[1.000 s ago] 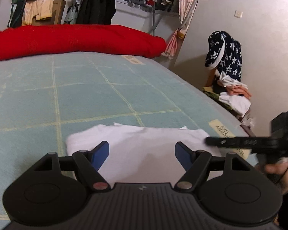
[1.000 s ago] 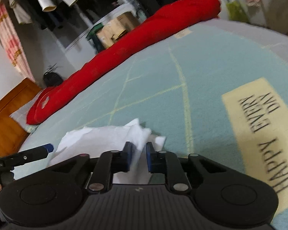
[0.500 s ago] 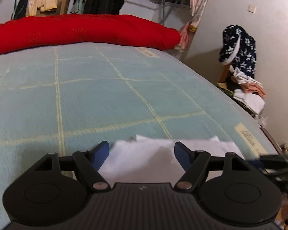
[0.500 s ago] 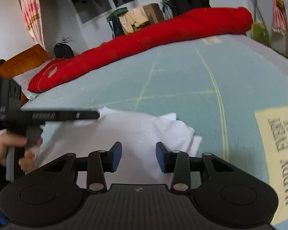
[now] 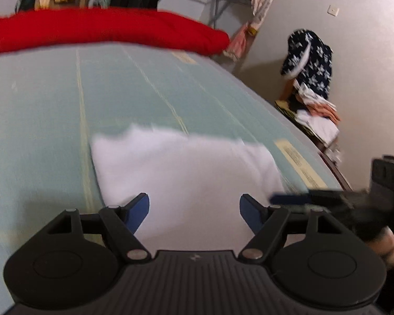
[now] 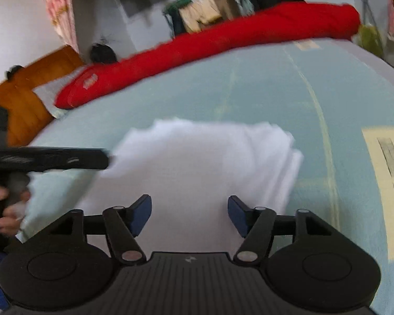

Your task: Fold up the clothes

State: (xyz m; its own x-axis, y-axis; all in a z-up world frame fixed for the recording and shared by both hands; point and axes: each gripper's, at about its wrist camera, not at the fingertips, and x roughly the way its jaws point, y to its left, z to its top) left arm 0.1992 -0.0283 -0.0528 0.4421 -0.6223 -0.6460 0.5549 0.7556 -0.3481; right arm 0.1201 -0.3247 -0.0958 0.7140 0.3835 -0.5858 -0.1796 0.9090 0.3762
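Observation:
A white garment (image 5: 186,173) lies folded into a rough rectangle on the pale green bed cover (image 5: 52,120). It also shows in the right wrist view (image 6: 197,162), with stacked layers at its right edge. My left gripper (image 5: 194,208) is open and empty, just above the garment's near edge. My right gripper (image 6: 189,214) is open and empty over the near part of the garment. The right gripper shows side-on at the right of the left wrist view (image 5: 291,199). The left gripper shows side-on at the left of the right wrist view (image 6: 102,158). Both views are blurred.
A long red bolster (image 5: 105,30) lies across the far side of the bed. A chair with piled clothes (image 5: 310,84) stands by the wall on the right. A wooden headboard (image 6: 21,99) is at the left. A yellow text patch (image 6: 388,173) marks the cover.
My right gripper has opened wide, from shut a second ago. Both grippers have drawn back, so more of the folded garment shows. The left stayed open.

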